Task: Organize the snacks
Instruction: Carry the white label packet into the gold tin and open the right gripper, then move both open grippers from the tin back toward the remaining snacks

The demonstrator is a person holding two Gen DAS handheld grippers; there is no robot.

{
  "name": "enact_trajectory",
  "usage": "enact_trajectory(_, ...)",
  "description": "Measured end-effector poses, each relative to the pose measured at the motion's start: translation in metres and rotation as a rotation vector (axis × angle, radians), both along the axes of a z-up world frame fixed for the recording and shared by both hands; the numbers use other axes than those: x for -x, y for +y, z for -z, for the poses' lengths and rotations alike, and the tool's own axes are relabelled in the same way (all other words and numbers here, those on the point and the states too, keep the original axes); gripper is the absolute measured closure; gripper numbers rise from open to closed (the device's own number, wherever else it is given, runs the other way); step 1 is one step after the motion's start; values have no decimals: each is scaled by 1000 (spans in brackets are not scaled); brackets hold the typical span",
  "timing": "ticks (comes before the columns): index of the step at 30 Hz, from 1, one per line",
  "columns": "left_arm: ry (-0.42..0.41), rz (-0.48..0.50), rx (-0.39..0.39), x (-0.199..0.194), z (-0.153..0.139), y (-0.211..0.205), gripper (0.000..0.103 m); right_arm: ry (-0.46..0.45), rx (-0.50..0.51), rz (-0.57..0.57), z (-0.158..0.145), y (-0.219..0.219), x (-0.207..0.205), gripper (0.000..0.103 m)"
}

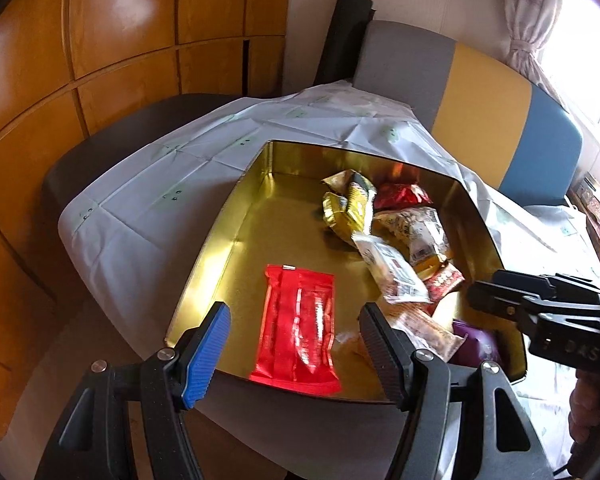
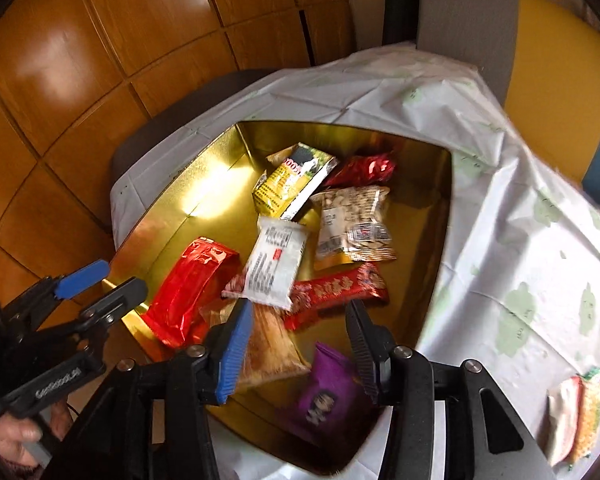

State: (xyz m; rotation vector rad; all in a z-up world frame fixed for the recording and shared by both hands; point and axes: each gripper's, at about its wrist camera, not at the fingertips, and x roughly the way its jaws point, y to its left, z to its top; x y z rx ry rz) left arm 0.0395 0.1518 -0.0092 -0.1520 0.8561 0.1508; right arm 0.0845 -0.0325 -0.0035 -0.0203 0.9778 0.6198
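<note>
directly below the spread left gripper point(image 1: 294, 350) lies the red packet point(image 1: 298, 328).

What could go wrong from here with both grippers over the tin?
The left gripper and right gripper hang open and close together over the gold tin, so they may collide. The snack pile overlaps, so a pinch could catch two packets. One packet outside, on the tablecloth, could be missed.
</note>
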Motion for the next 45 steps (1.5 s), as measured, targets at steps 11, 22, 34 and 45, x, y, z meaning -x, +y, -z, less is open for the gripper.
enact_trajectory(11,-25,66,-35,8,-14,-26,35,-75,-20,119,-22,-67,27,47)
enact_trajectory(22,-44,135,-66,16,-23,-53,35,-75,26,316,-19,-160,32,45)
enact_trajectory(34,-52,230,-97,19,-26,-84,35,-39,115,452,-5,-239,26,40)
enact_trajectory(45,-39,324,-130,16,-27,-121,35,67,137,640,30,-319,6,37)
